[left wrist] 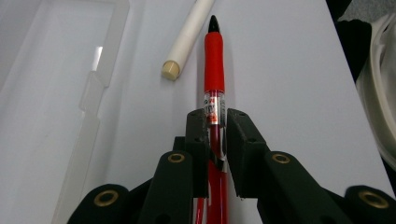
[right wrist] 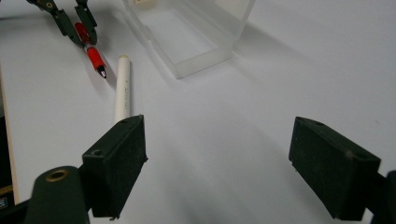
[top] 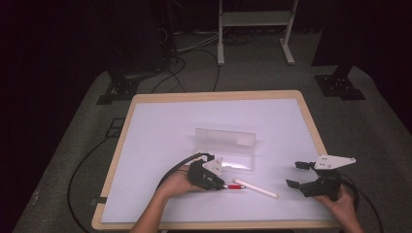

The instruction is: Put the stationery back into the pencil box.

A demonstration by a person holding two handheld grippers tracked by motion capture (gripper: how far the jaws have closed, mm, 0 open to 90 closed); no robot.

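Note:
A red pen (top: 234, 186) (left wrist: 214, 60) lies low over the white table near its front edge, tip pointing right. My left gripper (top: 224, 186) (left wrist: 215, 122) is shut on its clear barrel, pads pressing from both sides. Just right of the tip lies a white pen (top: 256, 189) (left wrist: 189, 35) (right wrist: 123, 88), flat and slanted. An open clear plastic case (top: 225, 145) (left wrist: 56, 93) (right wrist: 187, 32) sits behind them, lid raised. My right gripper (top: 294, 174) (right wrist: 219, 154) stands open at the front right with nothing between its pads. In the right gripper view the left gripper (right wrist: 77, 25) and red pen (right wrist: 95, 58) show farther off.
The white tabletop (top: 170, 121) has a wooden rim. Cables run over the grey floor to the left and behind. A white frame stand (top: 255, 29) and black stand feet (top: 340, 85) lie beyond the table.

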